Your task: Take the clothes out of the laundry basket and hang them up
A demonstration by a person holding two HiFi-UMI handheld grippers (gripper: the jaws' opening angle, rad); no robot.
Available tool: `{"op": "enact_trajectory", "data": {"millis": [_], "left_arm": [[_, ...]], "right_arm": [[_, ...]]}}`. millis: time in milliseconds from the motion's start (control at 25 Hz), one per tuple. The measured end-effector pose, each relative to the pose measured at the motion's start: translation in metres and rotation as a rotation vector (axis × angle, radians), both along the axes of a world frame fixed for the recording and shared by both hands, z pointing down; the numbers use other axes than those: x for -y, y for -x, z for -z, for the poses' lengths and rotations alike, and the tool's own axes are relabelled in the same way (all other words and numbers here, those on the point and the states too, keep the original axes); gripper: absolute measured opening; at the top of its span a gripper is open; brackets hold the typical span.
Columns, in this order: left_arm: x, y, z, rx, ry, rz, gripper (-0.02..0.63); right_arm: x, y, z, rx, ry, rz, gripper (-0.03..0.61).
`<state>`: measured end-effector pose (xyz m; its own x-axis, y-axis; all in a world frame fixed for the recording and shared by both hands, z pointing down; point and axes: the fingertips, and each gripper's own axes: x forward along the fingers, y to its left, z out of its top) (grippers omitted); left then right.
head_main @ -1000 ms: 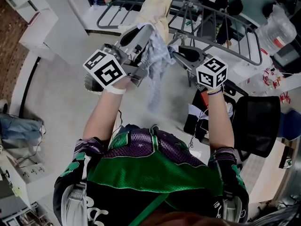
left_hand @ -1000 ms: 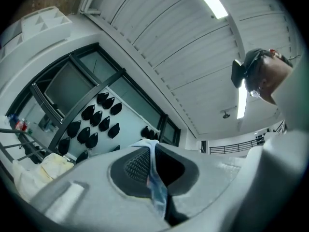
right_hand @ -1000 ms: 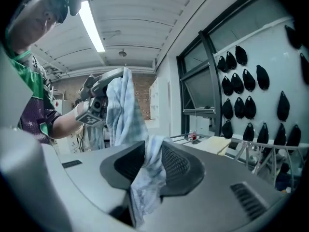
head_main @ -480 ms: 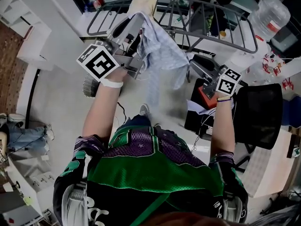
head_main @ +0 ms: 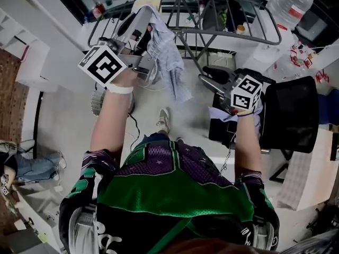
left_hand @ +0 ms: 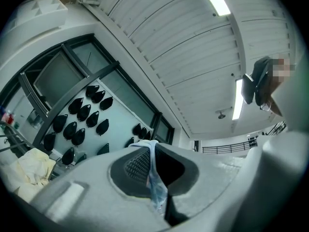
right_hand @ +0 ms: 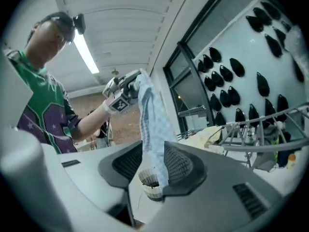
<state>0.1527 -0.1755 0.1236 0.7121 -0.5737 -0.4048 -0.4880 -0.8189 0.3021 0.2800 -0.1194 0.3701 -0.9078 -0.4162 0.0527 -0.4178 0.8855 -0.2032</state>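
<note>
Left gripper (head_main: 146, 21): its jaws are pressed together on the top edge of the light blue cloth (head_main: 168, 60). I see the fabric squeezed between the pads (left_hand: 137, 164), and I hold it up in front of the rack.
Right gripper (head_main: 207, 77): its jaws are spread and have just been opening. The pads press on nothing; I only see the lower part of the cloth through the gap, a little ahead.
Cloth: it hangs from the left jaws in loose folds. Its lower end is free in the air, near the right gripper but apart from it.
Drying rack (head_main: 233, 33): grey metal, just behind the cloth. A pale yellow garment (head_main: 146, 3) lies over its left end.
Basket (right_hand: 150, 183): white with a slotted wall, on the floor below the cloth.
Chair (head_main: 288, 121): black, beside my right arm.
</note>
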Motion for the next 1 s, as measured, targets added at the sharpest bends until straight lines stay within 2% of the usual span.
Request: {"op": "enact_trajectory", "data": {"millis": [160, 280, 560, 760, 880, 1000], "left_arm": [[0.000, -0.005, 0.008, -0.002, -0.002, 0.014, 0.020], [-0.001, -0.006, 0.011, 0.006, -0.012, 0.023, 0.020], [-0.003, -0.005, 0.012, -0.054, -0.005, 0.037, 0.020], [-0.004, -0.007, 0.009, -0.056, -0.005, 0.061, 0.020], [0.002, 0.000, 0.004, -0.051, -0.003, 0.092, 0.020], [0.007, 0.006, 0.002, -0.079, 0.001, 0.101, 0.020]], "right_arm": [[-0.009, 0.063, -0.006, -0.070, -0.044, 0.043, 0.133], [-0.012, 0.093, -0.021, -0.064, -0.015, 0.047, 0.150], [-0.014, 0.148, -0.046, -0.047, 0.046, 0.010, 0.190], [0.003, 0.160, -0.044, -0.014, 0.079, -0.118, 0.230], [0.018, 0.153, -0.046, 0.042, 0.137, -0.231, 0.232], [0.035, 0.141, -0.047, 0.068, 0.164, -0.343, 0.230]]}}
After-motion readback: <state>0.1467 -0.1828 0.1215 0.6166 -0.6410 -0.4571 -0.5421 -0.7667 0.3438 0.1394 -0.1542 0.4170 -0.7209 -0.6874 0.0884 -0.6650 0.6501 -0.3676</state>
